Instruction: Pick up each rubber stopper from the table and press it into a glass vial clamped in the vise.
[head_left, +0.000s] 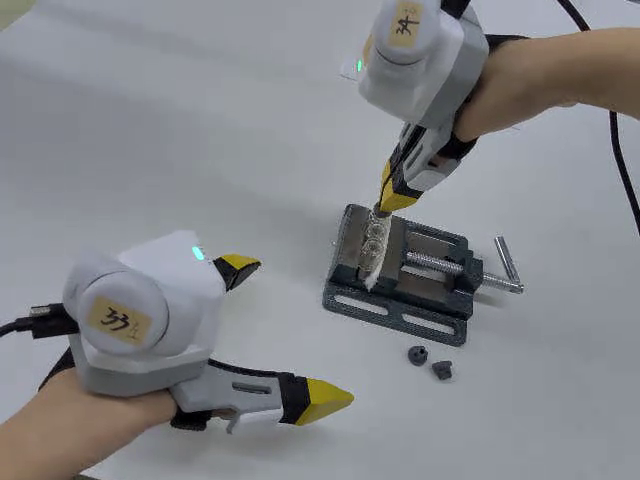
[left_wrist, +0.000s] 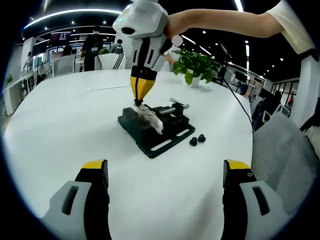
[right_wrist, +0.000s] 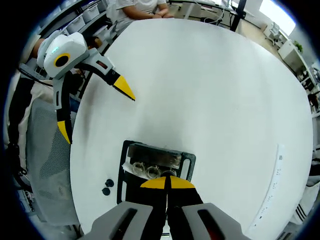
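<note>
White table (head_left: 200, 120); left gripper (head_left: 290, 330), marked 33, fingers (head_left: 325, 400) spread; right gripper (head_left: 385, 203), 34, clenched above vise (head_left: 395, 305).

We count two loose rubber stoppers (head_left: 418, 354) on one table (head_left: 200, 120), one vise (head_left: 400, 305), at least two glass vials (head_left: 374, 243) clamped in it, and two claws: the left claw (head_left: 300, 330) and the right claw (head_left: 385, 207).
</note>
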